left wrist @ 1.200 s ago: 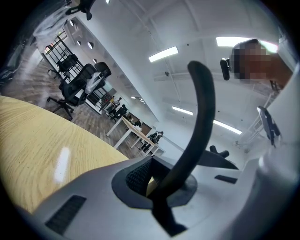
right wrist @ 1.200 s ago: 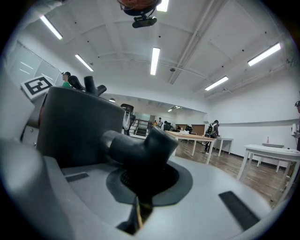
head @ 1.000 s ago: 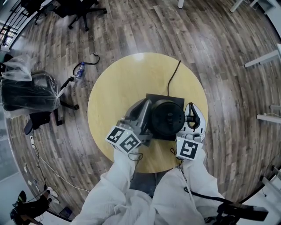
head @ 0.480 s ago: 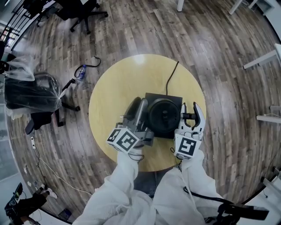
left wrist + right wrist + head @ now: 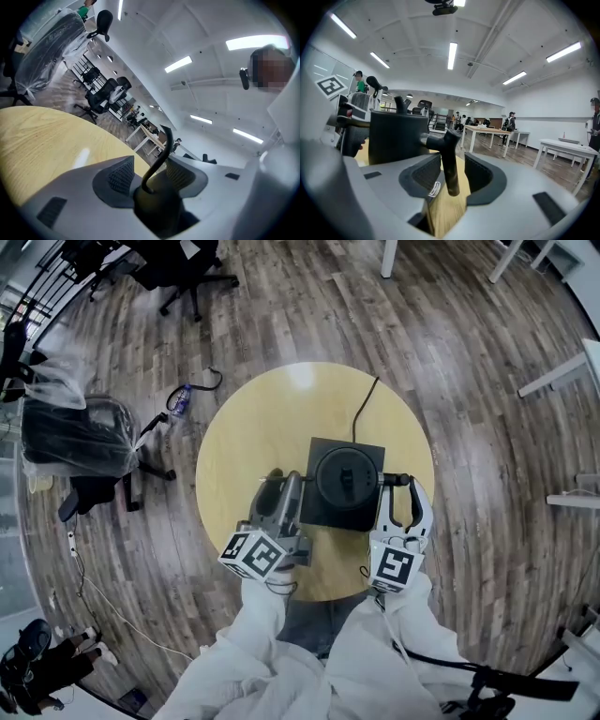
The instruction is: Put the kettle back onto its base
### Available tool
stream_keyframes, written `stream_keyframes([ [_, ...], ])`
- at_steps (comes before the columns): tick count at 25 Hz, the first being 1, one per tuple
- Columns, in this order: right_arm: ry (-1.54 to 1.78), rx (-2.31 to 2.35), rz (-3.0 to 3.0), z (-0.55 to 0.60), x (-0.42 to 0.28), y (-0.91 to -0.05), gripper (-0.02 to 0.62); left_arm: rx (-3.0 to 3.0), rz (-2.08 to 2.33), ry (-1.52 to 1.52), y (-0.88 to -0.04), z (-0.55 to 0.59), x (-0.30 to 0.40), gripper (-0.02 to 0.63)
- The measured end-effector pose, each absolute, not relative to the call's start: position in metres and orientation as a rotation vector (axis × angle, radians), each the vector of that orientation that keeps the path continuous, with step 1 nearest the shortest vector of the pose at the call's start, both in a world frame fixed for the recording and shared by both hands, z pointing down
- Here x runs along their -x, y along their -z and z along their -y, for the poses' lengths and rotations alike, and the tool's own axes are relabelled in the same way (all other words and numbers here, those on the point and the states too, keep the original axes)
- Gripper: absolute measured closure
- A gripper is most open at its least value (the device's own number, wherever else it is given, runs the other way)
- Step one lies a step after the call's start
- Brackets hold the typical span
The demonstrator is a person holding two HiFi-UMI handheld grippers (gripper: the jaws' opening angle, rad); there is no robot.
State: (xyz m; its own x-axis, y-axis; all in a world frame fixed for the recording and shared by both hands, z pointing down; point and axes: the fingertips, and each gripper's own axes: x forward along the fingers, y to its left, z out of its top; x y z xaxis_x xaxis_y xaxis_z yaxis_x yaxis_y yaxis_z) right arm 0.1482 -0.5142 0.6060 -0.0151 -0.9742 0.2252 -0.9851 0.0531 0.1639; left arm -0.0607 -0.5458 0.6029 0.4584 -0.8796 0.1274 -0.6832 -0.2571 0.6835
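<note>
Now both grips are off, kettle (image 5: 345, 476) seated on its base (image 5: 328, 519)

Starting at the right gripper (image 5: 451, 174): its jaws have just been opening and stand wide. The black handle (image 5: 449, 154) hangs between the pads with a gap on either side, so I'm holding nothing there. Same story on the left gripper (image 5: 147, 171): its jaws have just opened wide too. A thin curved black piece, the spout (image 5: 161, 150) as I read it, stands free between them. One gripper at each end makes sense to me, since it keeps a tall pot level while it is set down.

Moving outward, the kettle stands upright at centre frame on the square black base, lid facing my head camera. The handle points frame-right and the spout frame-left, so its long axis runs left to right. The base lies in the middle of the round table (image 5: 244, 437), its cord (image 5: 367, 407) trailing toward the top of the frame. I judge the placement done.
</note>
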Motion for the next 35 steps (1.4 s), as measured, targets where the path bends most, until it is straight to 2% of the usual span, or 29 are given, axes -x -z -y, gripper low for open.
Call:
stream_keyframes([
  [6,-0.237,-1.973,2.057,0.467,-0.155,-0.602,0.451,-1.969,1.384,0.188,-0.604,0.486,0.08,0.405],
  [11,-0.419,-1.884,2.107,0.44,-0.138,-0.591,0.453,-2.046,1.396,-0.018,-0.581,0.439,0.057,0.407],
  [12,-0.452,-1.852,2.118,0.437,-0.133,-0.589,0.48,-2.084,1.396,-0.063,-0.577,0.434,0.048,0.407],
  [13,-0.479,-1.819,2.124,0.436,-0.128,-0.587,0.561,-2.122,1.397,-0.108,-0.572,0.431,0.04,0.407],
  [14,-0.5,-1.788,2.132,0.435,-0.122,-0.584,0.58,-2.154,1.404,-0.149,-0.568,0.429,0.032,0.429],
  [15,-0.516,-1.762,2.145,0.436,-0.117,-0.581,0.583,-2.177,1.414,-0.184,-0.565,0.43,0.026,0.486],
  [16,-0.53,-1.745,2.159,0.436,-0.113,-0.577,0.583,-2.195,1.423,-0.208,-0.562,0.43,0.02,0.582],
  [17,-0.543,-1.734,2.171,0.436,-0.11,-0.574,0.583,-2.212,1.424,-0.224,-0.559,0.431,0.015,0.606],
  [29,-0.626,-1.668,2.176,0.408,-0.099,-0.58,0.583,-2.229,1.313,-0.253,-0.558,0.403,-0.01,0.606],
  [35,-0.598,-1.736,2.162,0.378,-0.092,-0.572,0.583,-2.275,1.304,-0.261,-0.546,0.376,0.0,0.606],
])
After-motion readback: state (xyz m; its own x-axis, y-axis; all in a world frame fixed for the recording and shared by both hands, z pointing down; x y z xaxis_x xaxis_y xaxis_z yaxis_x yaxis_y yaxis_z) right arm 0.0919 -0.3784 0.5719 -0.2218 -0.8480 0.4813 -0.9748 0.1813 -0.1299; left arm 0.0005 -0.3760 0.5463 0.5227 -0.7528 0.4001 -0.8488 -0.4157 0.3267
